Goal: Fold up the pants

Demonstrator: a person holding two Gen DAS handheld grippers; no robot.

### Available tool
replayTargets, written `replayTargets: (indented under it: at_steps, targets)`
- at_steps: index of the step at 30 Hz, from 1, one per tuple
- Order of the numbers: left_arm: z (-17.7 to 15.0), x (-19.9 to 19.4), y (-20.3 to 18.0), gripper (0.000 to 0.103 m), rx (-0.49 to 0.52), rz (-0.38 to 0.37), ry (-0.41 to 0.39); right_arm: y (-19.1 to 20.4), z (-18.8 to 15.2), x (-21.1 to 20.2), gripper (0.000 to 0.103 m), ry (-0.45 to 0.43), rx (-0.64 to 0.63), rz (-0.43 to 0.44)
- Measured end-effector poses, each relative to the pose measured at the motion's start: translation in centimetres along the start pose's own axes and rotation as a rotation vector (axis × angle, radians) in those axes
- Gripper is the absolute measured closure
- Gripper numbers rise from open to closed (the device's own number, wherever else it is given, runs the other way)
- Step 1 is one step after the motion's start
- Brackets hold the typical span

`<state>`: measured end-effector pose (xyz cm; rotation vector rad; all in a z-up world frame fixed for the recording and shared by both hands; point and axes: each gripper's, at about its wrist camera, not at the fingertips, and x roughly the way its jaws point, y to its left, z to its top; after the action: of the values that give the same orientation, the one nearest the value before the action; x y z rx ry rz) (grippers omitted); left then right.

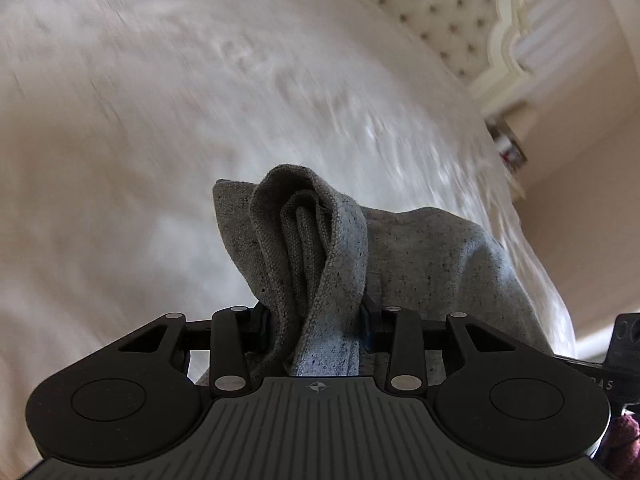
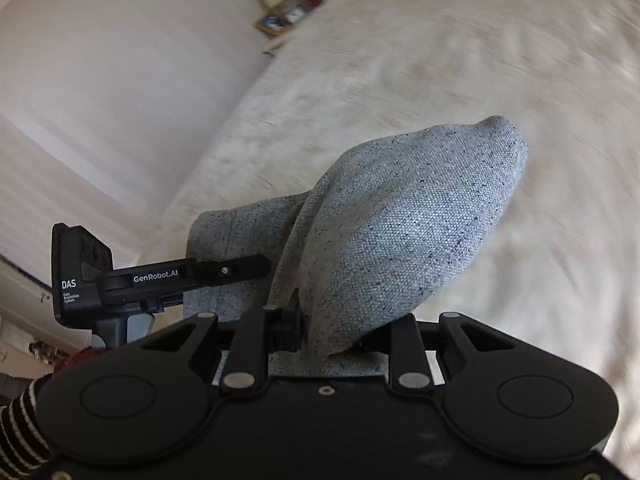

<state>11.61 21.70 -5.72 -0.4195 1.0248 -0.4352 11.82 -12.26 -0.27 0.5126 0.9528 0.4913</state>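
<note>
Both tools are clamped on the same garment. The left tool (image 1: 316, 316) has its jaws closed on a bunched, rolled edge of the grey speckled pants (image 1: 320, 248), several layers thick between the pads. The right tool (image 2: 340, 332) grips another part of the pants (image 2: 400, 232), where the cloth balloons up in a rounded fold above the jaws. In the right wrist view the left tool (image 2: 256, 266) shows side-on, reaching in at the cloth just beside it, so the two holds sit close together along one edge. The pants hang from both tools above the bed (image 1: 160, 120), which is covered in pale bedding; how much cloth trails below cannot be seen. Judgement: the fabric is a soft, medium-weight weave, limp and not slippery, light to carry and not fragile. It will sag and bunch between holds. Grips are best placed at opposite corners of the waistband or hem, with the span kept taut.
</note>
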Motion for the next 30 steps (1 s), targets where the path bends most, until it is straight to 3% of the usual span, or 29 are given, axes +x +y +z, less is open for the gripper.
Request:
replayTargets:
  at_steps: [5,7,9,11,13,14,20,26,30]
  targets:
    - [4.7,-0.4,4.1,0.065,0.003,0.064,-0.060,2.9,5.7,7.6,0.077,-0.012,-0.033,0.024]
    - [5.5,0.3,6.0,0.057,0.007,0.127,-0.064,2.5,7.2,11.1,0.073,-0.004,-0.009,-0.006]
    - [5.5,1.7,8.3,0.052,-0.003,0.266,-0.038,1.3,8.2,15.0,0.059,0.017,0.005,-0.148]
    - [5.2,3.7,10.4,0.056,0.002,0.425,0.012,-0.3,8.1,18.1,0.060,0.068,0.027,-0.340]
    - [4.6,4.5,11.7,0.056,0.015,0.486,0.027,-1.3,7.9,20.0,0.061,0.098,0.010,-0.496]
    - [4.4,4.2,12.0,0.056,0.011,0.478,0.015,-1.2,7.9,20.0,0.061,0.083,0.005,-0.511]
    - [4.6,2.6,10.3,0.054,0.086,0.454,-0.104,3.0,8.4,18.3,0.061,-0.099,-0.095,-0.412]
    - [5.2,4.9,7.3,0.054,0.231,0.406,-0.150,7.3,11.3,24.3,0.061,-0.027,-0.229,-0.297]
    - [5.9,7.7,8.4,0.054,0.213,0.401,-0.110,9.1,12.2,29.0,0.062,0.048,-0.276,-0.266]
